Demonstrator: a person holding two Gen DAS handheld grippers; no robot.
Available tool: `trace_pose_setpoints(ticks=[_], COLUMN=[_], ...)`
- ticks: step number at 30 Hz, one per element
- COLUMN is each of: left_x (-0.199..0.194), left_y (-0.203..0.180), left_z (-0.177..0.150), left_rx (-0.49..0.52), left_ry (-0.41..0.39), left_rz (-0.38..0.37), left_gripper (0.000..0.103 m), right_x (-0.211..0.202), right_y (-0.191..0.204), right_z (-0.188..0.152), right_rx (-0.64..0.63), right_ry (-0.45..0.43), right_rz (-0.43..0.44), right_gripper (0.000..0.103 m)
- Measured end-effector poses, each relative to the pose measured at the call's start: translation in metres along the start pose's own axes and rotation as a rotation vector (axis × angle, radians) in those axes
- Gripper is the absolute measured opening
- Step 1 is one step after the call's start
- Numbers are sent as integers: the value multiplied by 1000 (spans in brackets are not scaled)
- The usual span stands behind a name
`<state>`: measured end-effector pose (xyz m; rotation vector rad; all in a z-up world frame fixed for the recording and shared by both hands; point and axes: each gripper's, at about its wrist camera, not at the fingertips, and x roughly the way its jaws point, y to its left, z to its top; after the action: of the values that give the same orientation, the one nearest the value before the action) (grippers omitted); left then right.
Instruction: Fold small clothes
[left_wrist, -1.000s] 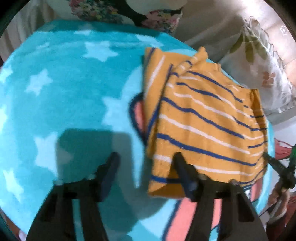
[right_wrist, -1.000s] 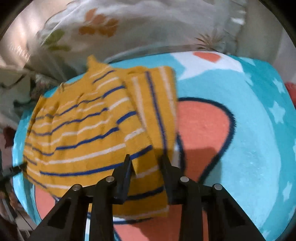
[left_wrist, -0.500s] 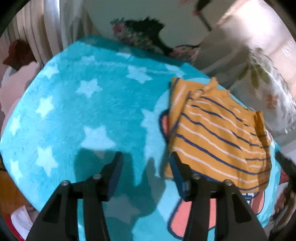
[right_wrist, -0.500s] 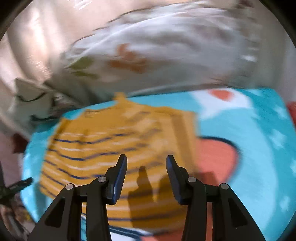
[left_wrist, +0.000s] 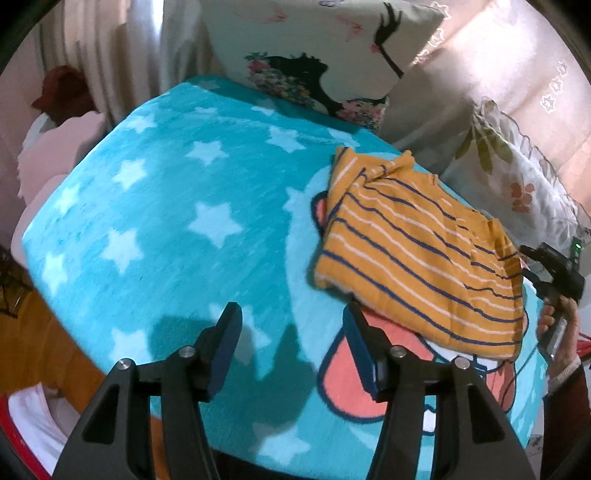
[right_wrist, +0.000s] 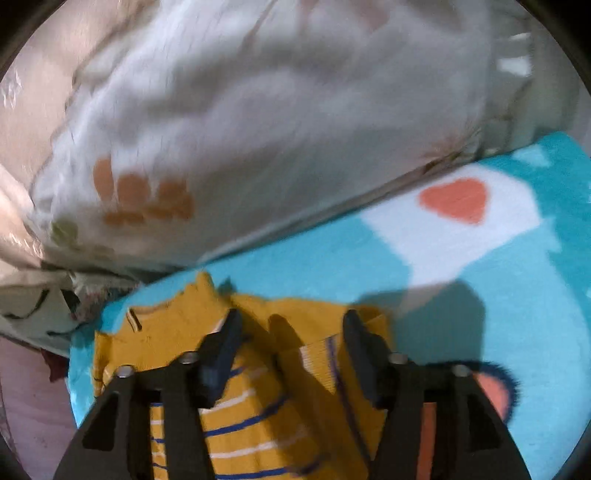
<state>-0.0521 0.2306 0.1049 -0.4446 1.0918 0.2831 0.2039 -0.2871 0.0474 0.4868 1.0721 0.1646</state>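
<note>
The folded striped shirt lies on the star blanket, close to the pillows. The left gripper tilts steeply down over bare blanket beside it, jaws opening, nothing between. The right gripper angles above the shirt, jaws opening, clear of the cloth.
</note>
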Motion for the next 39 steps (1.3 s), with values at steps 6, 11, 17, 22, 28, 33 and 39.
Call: trace_pose_setpoints(ticks=[6, 11, 17, 22, 28, 33, 39], left_x=[26, 63, 110, 124, 100, 85, 85], left_y=[-5, -21, -30, -19, 3, 42, 85], left_z=[-6, 11, 41, 53, 53, 60, 75], left_rx=[0, 11, 58, 74, 115, 74, -7], left_ry=[59, 87, 105, 166, 162, 165, 154], left_rz=[-16, -93, -134, -250, -300, -314, -307], left_gripper=[56, 56, 56, 15, 12, 13, 13], right_x=[-37, -47, -21, 25, 90, 130, 149], right_y=[9, 58, 149, 241, 321, 366, 401], right_z=[-20, -53, -95, -124, -161, -202, -248], right_rx=[-81, -190, -348, -435, -465, -574, -806], right_ry=[-5, 39, 134, 219, 301, 307, 196], right_rz=[31, 57, 84, 127, 130, -22, -320], right_gripper=[63, 63, 64, 65, 65, 67, 67])
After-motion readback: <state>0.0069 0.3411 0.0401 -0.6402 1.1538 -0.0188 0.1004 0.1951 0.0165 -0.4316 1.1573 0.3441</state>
